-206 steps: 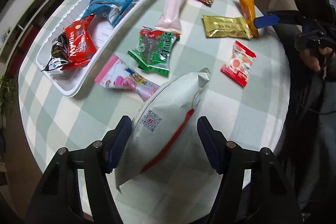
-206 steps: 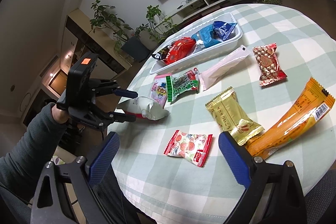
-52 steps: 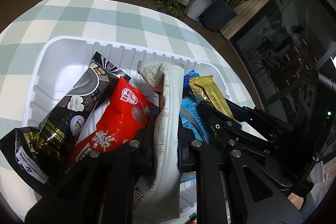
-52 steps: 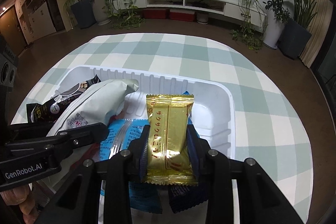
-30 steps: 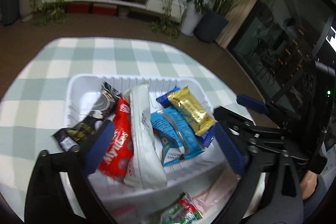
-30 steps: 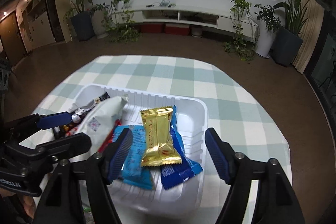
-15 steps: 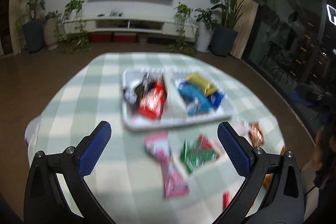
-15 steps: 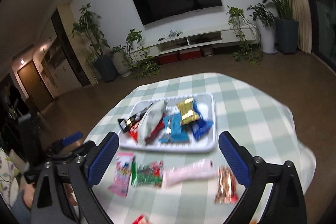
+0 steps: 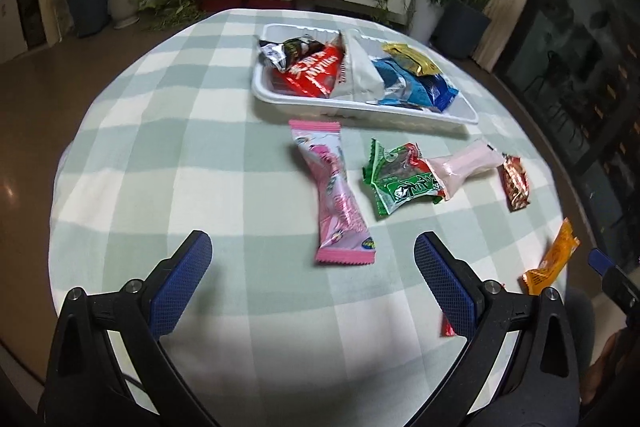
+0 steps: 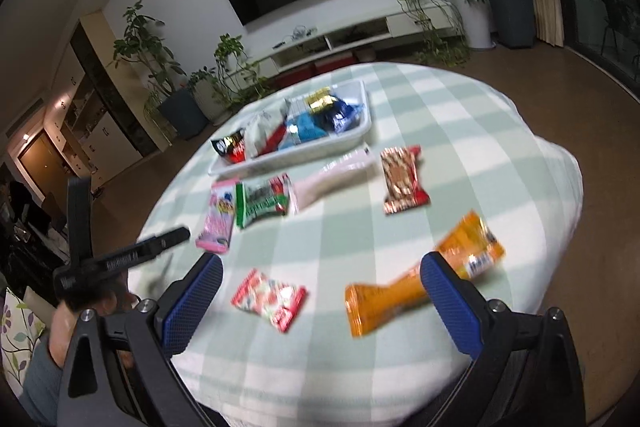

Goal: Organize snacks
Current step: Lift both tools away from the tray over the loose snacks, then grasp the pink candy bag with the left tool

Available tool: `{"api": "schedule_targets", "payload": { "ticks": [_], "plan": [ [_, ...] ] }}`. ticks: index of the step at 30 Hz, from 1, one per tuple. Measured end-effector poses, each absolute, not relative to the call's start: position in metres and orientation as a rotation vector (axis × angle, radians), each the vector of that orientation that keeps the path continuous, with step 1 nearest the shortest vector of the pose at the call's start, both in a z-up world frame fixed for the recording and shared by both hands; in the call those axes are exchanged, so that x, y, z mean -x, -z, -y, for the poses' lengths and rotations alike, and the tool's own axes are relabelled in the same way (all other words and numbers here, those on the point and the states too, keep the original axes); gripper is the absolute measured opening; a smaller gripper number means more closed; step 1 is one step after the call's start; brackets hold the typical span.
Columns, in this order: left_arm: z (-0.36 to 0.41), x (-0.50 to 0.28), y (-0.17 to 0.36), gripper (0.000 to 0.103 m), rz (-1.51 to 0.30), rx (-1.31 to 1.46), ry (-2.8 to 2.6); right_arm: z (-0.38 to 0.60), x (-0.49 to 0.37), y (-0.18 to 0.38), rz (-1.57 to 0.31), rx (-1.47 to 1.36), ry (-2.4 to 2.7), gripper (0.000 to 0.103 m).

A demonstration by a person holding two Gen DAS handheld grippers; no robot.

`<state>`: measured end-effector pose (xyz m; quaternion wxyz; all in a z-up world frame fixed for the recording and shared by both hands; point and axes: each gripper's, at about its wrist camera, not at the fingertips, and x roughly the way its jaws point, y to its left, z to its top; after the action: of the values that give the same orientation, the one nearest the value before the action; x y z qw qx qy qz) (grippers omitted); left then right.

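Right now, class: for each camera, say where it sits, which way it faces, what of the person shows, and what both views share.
Left wrist: on the left hand-held gripper, looking down over the table toward the tray; open jaws show.
Right wrist: on the right hand-held gripper, facing the orange packet; open jaws and the left hand show.
Shared: tray, pink packet, green packet.

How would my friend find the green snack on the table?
Start at the white tray of snacks on the checked table. Just in front of it lie loose packets; the green packet sits between a long pink one and a pale pink tube. It is the only green one.
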<state>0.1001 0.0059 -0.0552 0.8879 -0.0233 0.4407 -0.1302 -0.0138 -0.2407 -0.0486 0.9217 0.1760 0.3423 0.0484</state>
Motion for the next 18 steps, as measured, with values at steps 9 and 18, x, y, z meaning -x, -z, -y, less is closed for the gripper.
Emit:
{"api": "schedule_targets", "payload": {
  "ticks": [9,18],
  "plan": [
    [0.031,-0.159,0.060,0.095,-1.003,-0.107,0.263,0.254,0.023,0.065,-0.723,-0.415,-0.051,0.101],
    [0.038,-0.192,0.088,0.057,-1.077,-0.161,0.248,0.268,0.026,0.068,-0.714,-0.441,-0.031,0.100]
  ]
}}
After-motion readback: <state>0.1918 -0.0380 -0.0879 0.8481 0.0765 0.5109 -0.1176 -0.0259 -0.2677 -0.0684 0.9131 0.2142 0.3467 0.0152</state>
